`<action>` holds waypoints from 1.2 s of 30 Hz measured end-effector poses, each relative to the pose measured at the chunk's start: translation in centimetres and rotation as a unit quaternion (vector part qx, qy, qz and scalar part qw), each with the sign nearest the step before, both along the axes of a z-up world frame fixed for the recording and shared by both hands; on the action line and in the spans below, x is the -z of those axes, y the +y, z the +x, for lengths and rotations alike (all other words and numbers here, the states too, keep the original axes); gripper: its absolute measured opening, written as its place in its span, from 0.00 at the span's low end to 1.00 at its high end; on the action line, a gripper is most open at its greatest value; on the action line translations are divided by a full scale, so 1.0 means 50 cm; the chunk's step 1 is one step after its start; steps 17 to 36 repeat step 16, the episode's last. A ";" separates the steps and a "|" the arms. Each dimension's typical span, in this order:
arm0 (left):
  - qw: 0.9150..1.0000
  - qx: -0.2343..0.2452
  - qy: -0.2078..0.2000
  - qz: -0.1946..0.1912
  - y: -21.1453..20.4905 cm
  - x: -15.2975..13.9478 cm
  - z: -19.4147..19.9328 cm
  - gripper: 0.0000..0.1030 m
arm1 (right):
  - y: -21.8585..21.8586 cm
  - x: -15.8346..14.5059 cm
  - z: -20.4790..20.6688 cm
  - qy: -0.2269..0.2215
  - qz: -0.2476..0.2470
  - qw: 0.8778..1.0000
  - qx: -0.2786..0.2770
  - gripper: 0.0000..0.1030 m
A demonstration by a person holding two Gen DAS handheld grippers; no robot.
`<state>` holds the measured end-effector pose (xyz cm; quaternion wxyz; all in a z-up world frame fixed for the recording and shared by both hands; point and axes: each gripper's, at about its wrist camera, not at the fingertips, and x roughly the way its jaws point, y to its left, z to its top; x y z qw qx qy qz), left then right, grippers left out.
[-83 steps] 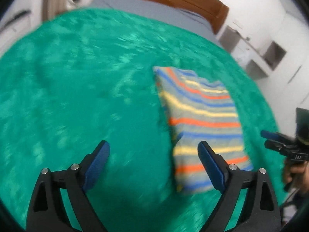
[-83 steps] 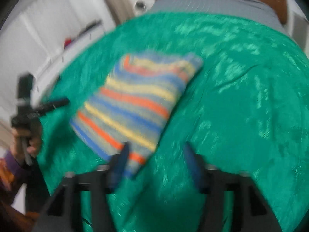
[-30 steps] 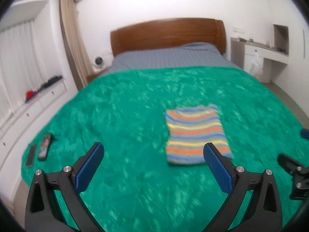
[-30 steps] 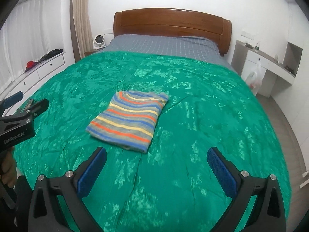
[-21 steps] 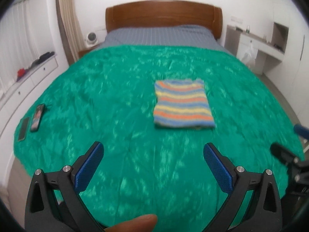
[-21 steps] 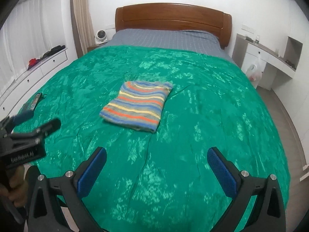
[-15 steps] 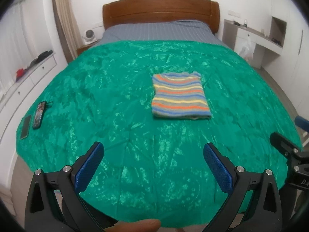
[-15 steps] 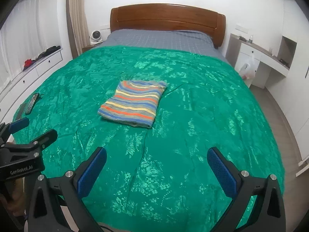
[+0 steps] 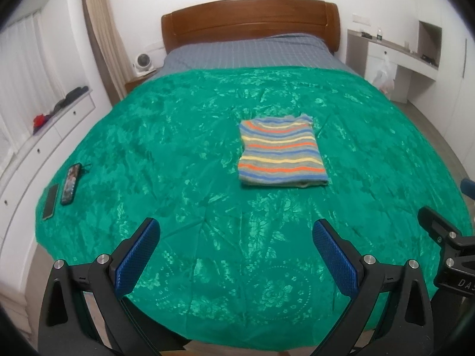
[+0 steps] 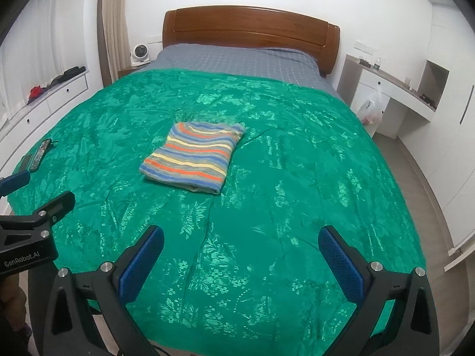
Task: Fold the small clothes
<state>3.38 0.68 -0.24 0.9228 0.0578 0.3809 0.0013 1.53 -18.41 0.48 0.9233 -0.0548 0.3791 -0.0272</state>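
A striped garment (image 9: 280, 151), folded into a flat rectangle, lies on the green bedspread (image 9: 178, 148) near the middle of the bed; it also shows in the right wrist view (image 10: 194, 155). My left gripper (image 9: 234, 237) is open and empty, held back over the foot of the bed, well short of the garment. My right gripper (image 10: 242, 244) is open and empty too, also over the foot end. Each gripper shows at the edge of the other's view: the right one (image 9: 445, 237) and the left one (image 10: 35, 207).
Two phones (image 9: 69, 184) lie at the bedspread's left edge. A wooden headboard (image 9: 249, 20) and grey sheet are at the far end. White drawers (image 9: 44, 142) run along the left wall, a desk with a plastic bag (image 9: 384, 74) stands on the right.
Both grippers have pulled back from the folded garment to the foot of the bed and opened wide. The garment lies still where it was left.
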 end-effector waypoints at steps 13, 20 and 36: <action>1.000 -0.002 0.003 -0.015 0.010 0.007 0.004 1.00 | 0.008 0.014 -0.002 0.010 0.010 1.000 -0.009 0.99; 1.000 -0.006 0.004 -0.016 0.012 0.011 0.005 1.00 | 0.011 0.011 -0.003 0.008 0.012 1.000 -0.012 0.99; 1.000 -0.006 0.004 -0.016 0.012 0.011 0.005 1.00 | 0.011 0.011 -0.003 0.008 0.012 1.000 -0.012 0.99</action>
